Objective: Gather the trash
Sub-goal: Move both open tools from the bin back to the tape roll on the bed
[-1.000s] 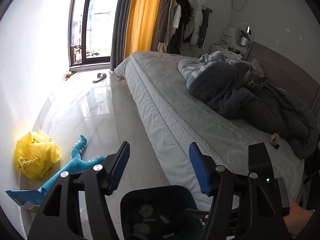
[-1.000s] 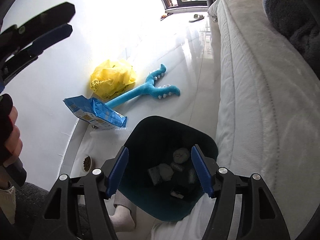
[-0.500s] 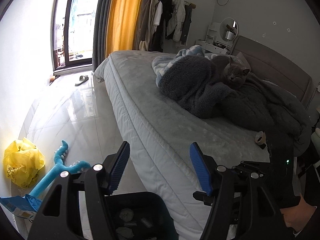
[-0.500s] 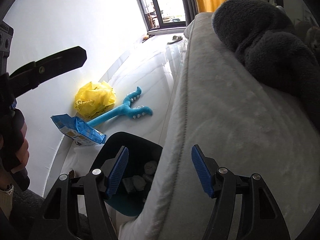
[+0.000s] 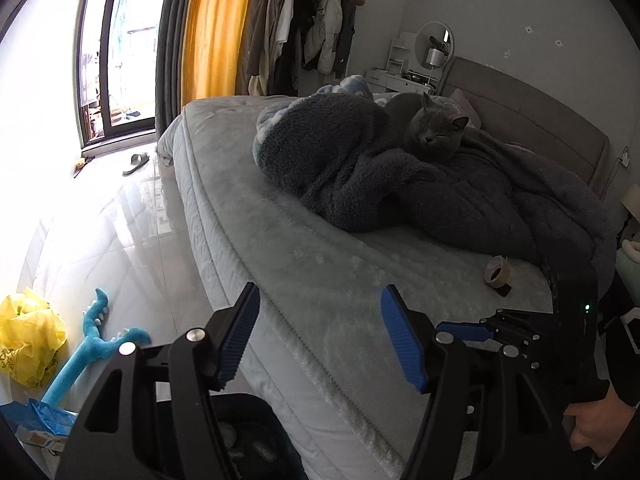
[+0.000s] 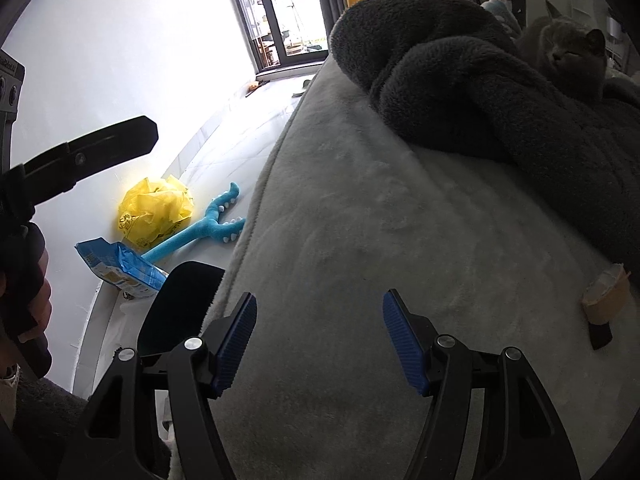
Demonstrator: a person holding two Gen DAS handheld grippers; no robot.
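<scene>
The left gripper point(image 5: 320, 340) is seen released, with its blue pads point(image 5: 236, 344) standing apart and nothing between them; it is held over the edge of the bed point(image 5: 320, 264). The right gripper point(image 6: 320, 340) is also released and empty, and it is pointed down at the grey bed cover. On the bed, near its right side, a roll of brown tape point(image 6: 606, 294) is lying, with a small dark piece point(image 6: 600, 334) just beside it; the same roll point(image 5: 497, 272) is seen in the left wrist view, close to the dark blanket point(image 5: 400, 184). A grey cat point(image 5: 432, 128) is resting on this blanket with closed eyes. A dark trash bin point(image 6: 180, 304) is placed on the floor, just beside the bed, and in the left wrist view some crumpled pieces point(image 5: 248, 446) can be made out inside it. On the floor by the white wall, a yellow plastic bag point(image 6: 154, 210), a blue plush toy point(image 6: 208, 230) and a blue packet point(image 6: 120, 268) are lying near to each other. A slipper point(image 5: 136, 158) is seen far away by the window point(image 5: 116, 52). The other gripper point(image 6: 88, 156) is partly visible at the left of the right wrist view, held by a hand point(image 6: 36, 300).
</scene>
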